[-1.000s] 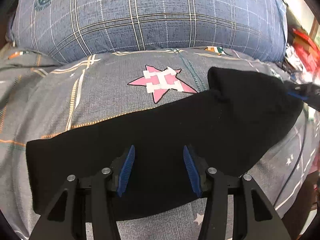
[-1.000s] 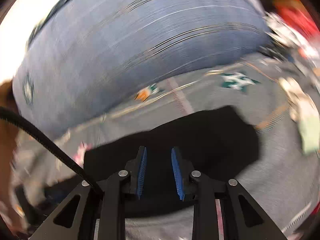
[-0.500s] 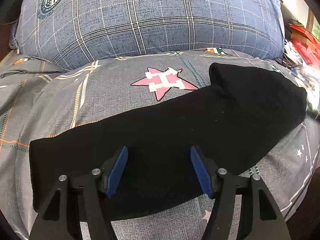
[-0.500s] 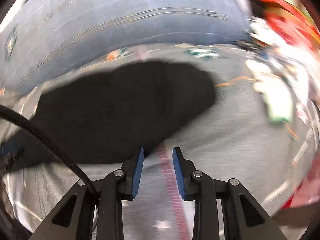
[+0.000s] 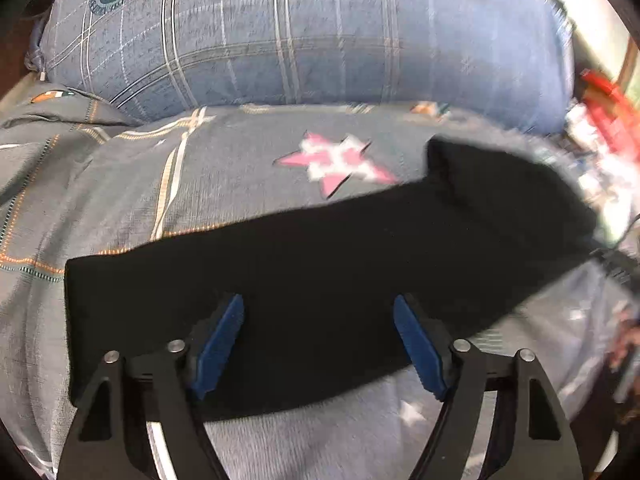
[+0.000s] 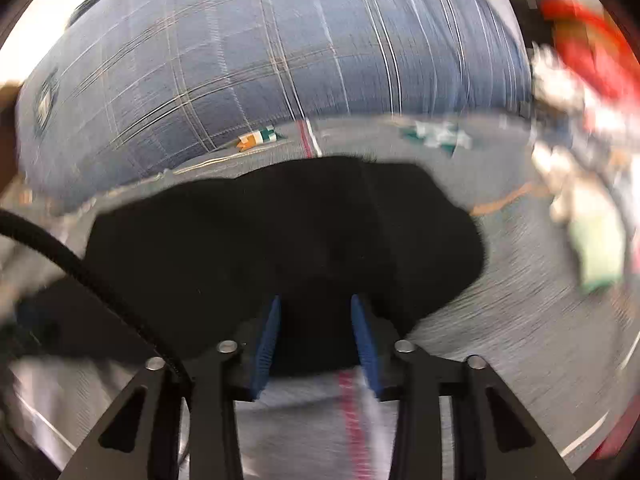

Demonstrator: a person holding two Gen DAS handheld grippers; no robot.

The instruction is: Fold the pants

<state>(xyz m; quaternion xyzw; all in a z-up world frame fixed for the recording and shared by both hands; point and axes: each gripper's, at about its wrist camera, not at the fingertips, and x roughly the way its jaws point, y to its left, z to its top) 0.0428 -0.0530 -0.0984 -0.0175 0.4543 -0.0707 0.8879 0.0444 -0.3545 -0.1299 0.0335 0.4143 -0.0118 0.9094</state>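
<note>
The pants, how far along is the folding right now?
Done: the black pants lie on the bedspread as one long strip, seemingly folded lengthwise. In hand: nothing; the left gripper and right gripper are opening over them. Left: probably folding the strip shorter.

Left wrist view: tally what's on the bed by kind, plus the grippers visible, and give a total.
Black pants: 1
Blue plaid pillow: 1
Grey patterned bedsheet: 1
Left gripper, jaws opening, nothing pinched: 1
Total: 4
</note>
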